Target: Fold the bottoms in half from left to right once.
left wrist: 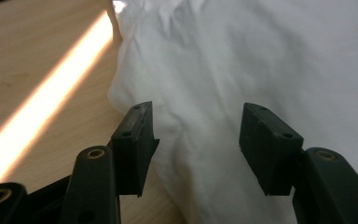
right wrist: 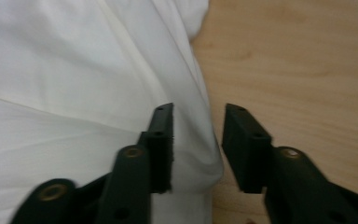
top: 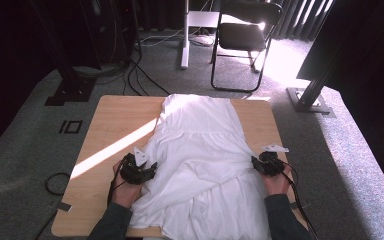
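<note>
Evidently both hand-held grippers — left (top: 151, 167), right (top: 254, 162) — stand open at opposite edges of the white cotton garment (top: 200, 150), bracketing it for spreading flat on the wooden bench (top: 115, 120).

- Light wooden tabletop (top: 115, 117), crossed by a bright diagonal stripe of sunlight (top: 112, 147) on its left half.
- Grey carpet floor (top: 25, 150) all round, sunlit at the far right.
- Black folding chair (top: 244, 35) beyond the far edge, standing in the sun patch.
- White post (top: 184, 35) left of the chair, foot resting on the carpet.
- Black cables (top: 135, 75) trailing over the floor behind the tabletop; another looped cable (top: 55, 182) near the left edge.
- Dark stand with flat base (top: 70, 90) at far left; dark slanted post on a grey base plate (top: 310, 102) at far right.
- Small black square marking (top: 71, 126) on the carpet to the left.
</note>
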A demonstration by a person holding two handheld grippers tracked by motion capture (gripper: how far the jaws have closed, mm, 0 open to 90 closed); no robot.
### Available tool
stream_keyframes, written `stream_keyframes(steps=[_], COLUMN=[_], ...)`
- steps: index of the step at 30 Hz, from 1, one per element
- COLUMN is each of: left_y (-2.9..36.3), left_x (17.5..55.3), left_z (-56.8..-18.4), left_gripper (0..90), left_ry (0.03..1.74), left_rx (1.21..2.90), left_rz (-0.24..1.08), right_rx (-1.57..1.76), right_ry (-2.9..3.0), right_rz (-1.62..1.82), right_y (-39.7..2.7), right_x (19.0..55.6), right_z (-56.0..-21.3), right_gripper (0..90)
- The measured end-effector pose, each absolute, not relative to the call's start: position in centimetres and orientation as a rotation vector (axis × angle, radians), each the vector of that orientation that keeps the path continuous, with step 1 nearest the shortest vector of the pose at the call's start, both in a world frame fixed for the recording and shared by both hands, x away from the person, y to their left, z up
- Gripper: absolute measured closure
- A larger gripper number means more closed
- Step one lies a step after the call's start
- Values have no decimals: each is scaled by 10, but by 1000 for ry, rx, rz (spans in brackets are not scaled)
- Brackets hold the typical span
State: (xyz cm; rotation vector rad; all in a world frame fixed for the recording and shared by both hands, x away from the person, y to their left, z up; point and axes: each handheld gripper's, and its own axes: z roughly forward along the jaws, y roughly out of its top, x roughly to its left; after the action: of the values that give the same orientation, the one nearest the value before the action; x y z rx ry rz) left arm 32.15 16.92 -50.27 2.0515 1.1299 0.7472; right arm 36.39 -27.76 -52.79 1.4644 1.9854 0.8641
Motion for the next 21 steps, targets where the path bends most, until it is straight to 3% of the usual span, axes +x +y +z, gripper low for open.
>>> stream_keyframes(steps=[2, 5, 8, 11, 19, 21], left_y=[170, 160, 144, 142, 151, 155], left_x=[315, 312, 319, 328, 364, 389], left_z=[-495, -501, -528, -545, -541, -540], left_gripper=[451, 485, 511, 502, 497, 496], left_ry=[1102, 1027, 1049, 1084, 1149, 1199], left_rx=[2027, 2085, 2219, 2231, 2251, 2239], left_rz=[731, 601, 576, 532, 608, 632], right_rx=[1388, 1309, 1336, 1392, 1414, 1398], right_ry=[2012, 2113, 2196, 2244, 2193, 2186], right_rz=[947, 1064, 993, 931, 925, 904], right_y=[-273, -260, -248, -243, -240, -234], right_x=[353, 340, 346, 357, 383, 396], right_z=[-519, -517, -533, -550, -551, -550], right_gripper=[539, 521, 531, 534, 591, 591])
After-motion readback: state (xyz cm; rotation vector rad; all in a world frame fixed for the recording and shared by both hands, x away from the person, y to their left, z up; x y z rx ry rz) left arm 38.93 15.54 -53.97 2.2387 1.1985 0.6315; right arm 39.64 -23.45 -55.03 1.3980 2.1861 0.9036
